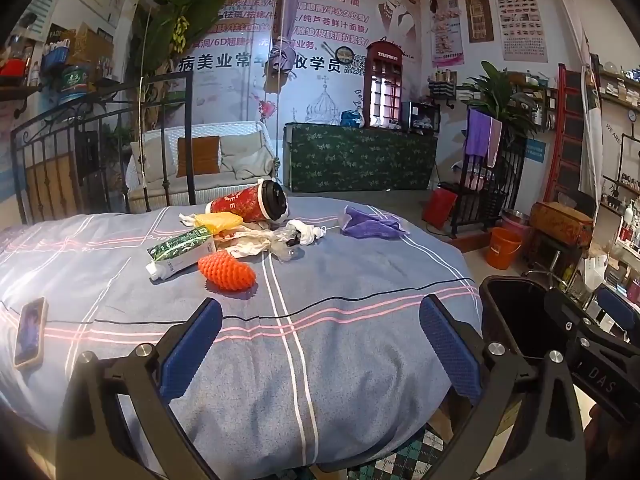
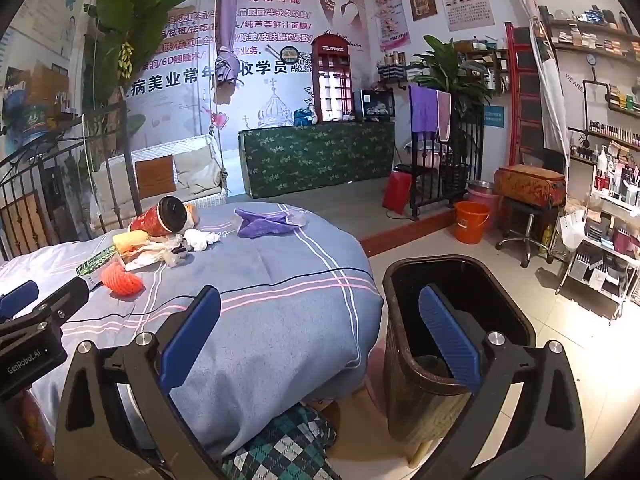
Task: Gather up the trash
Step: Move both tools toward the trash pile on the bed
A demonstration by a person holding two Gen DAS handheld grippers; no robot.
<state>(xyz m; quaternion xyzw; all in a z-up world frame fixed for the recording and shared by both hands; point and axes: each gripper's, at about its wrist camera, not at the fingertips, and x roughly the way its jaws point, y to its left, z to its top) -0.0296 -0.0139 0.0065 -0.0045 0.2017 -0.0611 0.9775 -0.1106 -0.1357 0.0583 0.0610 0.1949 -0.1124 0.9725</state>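
Left wrist view: left gripper (image 1: 320, 344) spread, empty; orange foam-net sleeve (image 1: 227, 271) lies ahead-left on blue plaid cloth (image 1: 360, 280). Right gripper (image 2: 320, 340) spread beside dark plastic bin (image 2: 404, 360)

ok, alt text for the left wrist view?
Open left gripper hovers over a blue striped bedspread, empty. Beyond it lies a trash cluster: orange foam net, green carton, red coffee cup, crumpled wrappers. A black bin stands at right.

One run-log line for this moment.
left tool open, empty | right tool open, empty | orange foam net, red paper cup on bed | dark plastic bin beside bed
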